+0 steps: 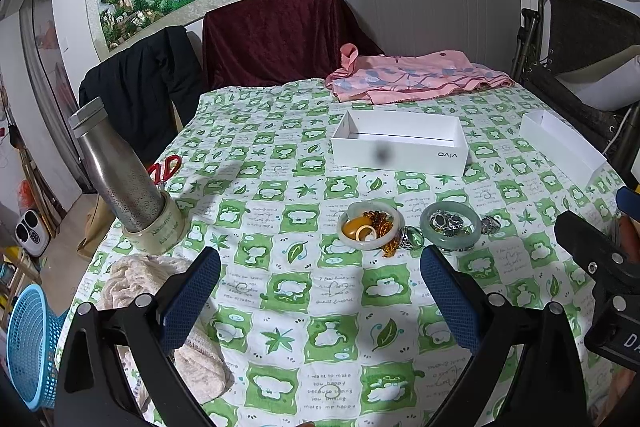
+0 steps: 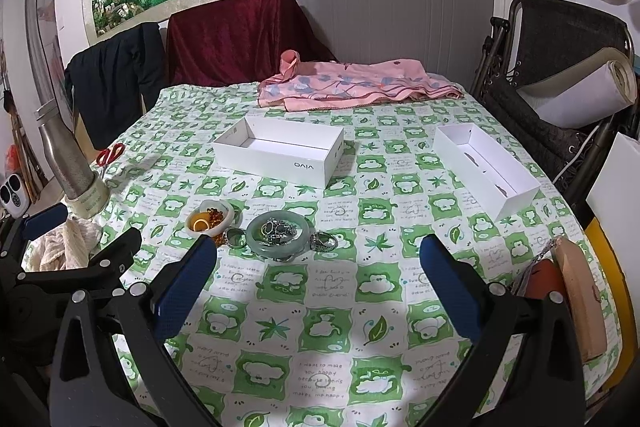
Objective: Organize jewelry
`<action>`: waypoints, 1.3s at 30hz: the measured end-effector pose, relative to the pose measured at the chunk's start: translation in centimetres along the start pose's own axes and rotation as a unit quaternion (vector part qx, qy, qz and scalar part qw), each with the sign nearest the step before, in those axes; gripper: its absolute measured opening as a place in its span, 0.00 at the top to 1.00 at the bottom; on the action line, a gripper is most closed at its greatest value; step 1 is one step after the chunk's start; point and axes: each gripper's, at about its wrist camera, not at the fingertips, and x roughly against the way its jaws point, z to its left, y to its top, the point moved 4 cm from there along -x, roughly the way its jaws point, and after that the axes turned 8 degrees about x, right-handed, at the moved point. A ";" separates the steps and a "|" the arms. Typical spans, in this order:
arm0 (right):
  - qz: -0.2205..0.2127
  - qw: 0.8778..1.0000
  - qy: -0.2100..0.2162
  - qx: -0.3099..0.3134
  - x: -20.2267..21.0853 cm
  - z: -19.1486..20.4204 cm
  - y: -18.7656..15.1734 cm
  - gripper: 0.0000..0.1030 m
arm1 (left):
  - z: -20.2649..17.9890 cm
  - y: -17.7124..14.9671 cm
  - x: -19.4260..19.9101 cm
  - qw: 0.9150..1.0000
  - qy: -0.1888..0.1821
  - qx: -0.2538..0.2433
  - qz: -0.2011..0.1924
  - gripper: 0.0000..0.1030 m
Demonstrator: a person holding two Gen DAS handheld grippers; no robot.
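Judging from the pile alone: hard, smooth and likely brittle, the pale bangle and the green bangle, so best pinched across the rim, one at a time. Light and fiddly, the silver rings heaped inside the green one; slack and apt to trail, the amber beads spilling over the pale rim. Lay together near the middle of the checked tablecloth, with one loose ring between the bangles and another ring just right of the green one. Looked glossy and milky on the bangles, dark and ornate on the silver (detail too small to read further). Farther back, stood open the white vivo box, and well to the right a second white box. Hovered nearer than the pile, spread wide and holding nothing, both the left gripper and the right gripper. At far left, a steel bottle in a tape roll.
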 end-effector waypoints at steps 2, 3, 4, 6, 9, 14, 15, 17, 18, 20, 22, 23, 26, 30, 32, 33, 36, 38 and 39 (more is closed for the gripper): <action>0.000 1.000 0.000 0.000 0.1 -0.1 0.1 0.06 | 0.1 0.1 0.2 1.000 0.000 0.000 0.000 0.05; -0.001 1.000 0.000 0.000 0.1 -0.1 0.1 0.06 | 0.1 0.1 0.1 1.000 0.000 0.000 0.000 0.05; -0.001 1.000 0.000 0.000 0.1 -0.1 0.1 0.06 | 0.1 0.1 0.1 1.000 0.000 0.000 0.000 0.05; -0.001 1.000 0.000 0.000 0.1 -0.1 0.1 0.06 | 0.1 0.1 0.1 1.000 0.000 0.000 0.000 0.05; -0.003 1.000 -0.001 0.000 0.3 -0.1 0.2 0.06 | 0.1 0.1 0.1 1.000 0.000 0.000 0.000 0.05; -0.004 1.000 -0.001 0.000 0.5 -0.1 0.2 0.06 | 0.1 0.2 0.1 1.000 0.000 0.000 0.000 0.05; -0.005 1.000 -0.001 0.000 0.5 -0.1 0.3 0.06 | 0.1 0.2 0.2 1.000 0.000 0.000 -0.001 0.05; -0.005 1.000 -0.001 0.001 0.5 -0.1 0.2 0.06 | 0.1 0.2 0.1 1.000 0.000 0.000 0.000 0.05; -0.005 1.000 -0.001 0.001 0.5 -0.1 0.3 0.06 | 0.1 0.2 0.2 1.000 0.000 0.000 -0.001 0.05; -0.006 1.000 -0.002 0.001 0.6 -0.1 0.3 0.06 | 0.1 0.2 0.1 1.000 0.000 0.000 -0.001 0.05; -0.006 1.000 -0.001 0.001 0.6 -0.1 0.3 0.06 | 0.1 0.1 0.1 1.000 0.001 0.000 -0.001 0.05; -0.006 1.000 -0.001 0.001 0.6 -0.1 0.3 0.06 | 0.1 0.1 0.1 1.000 0.001 0.000 -0.001 0.05; -0.006 1.000 -0.001 0.001 0.6 -0.1 0.3 0.06 | 0.1 0.2 0.2 1.000 0.001 0.000 0.000 0.05; -0.006 1.000 -0.001 0.001 0.6 0.0 0.3 0.06 | 0.1 0.2 0.3 1.000 0.001 0.000 -0.001 0.05; -0.006 1.000 -0.002 0.001 0.6 0.0 0.3 0.06 | 0.1 0.2 0.3 1.000 0.001 0.000 -0.001 0.05; -0.006 1.000 -0.001 0.001 0.7 -0.1 0.3 0.06 | 0.1 0.2 0.3 1.000 0.001 0.000 -0.001 0.05; -0.006 1.000 -0.002 0.001 0.7 0.0 0.3 0.06 | 0.1 0.2 0.3 1.000 0.001 -0.001 -0.001 0.05; -0.006 1.000 -0.001 0.001 0.7 0.0 0.3 0.06 | 0.1 0.2 0.4 1.000 0.001 -0.001 -0.001 0.05; -0.007 1.000 -0.001 0.001 0.7 0.0 0.3 0.06 | 0.1 0.2 0.4 1.000 0.001 -0.001 -0.001 0.05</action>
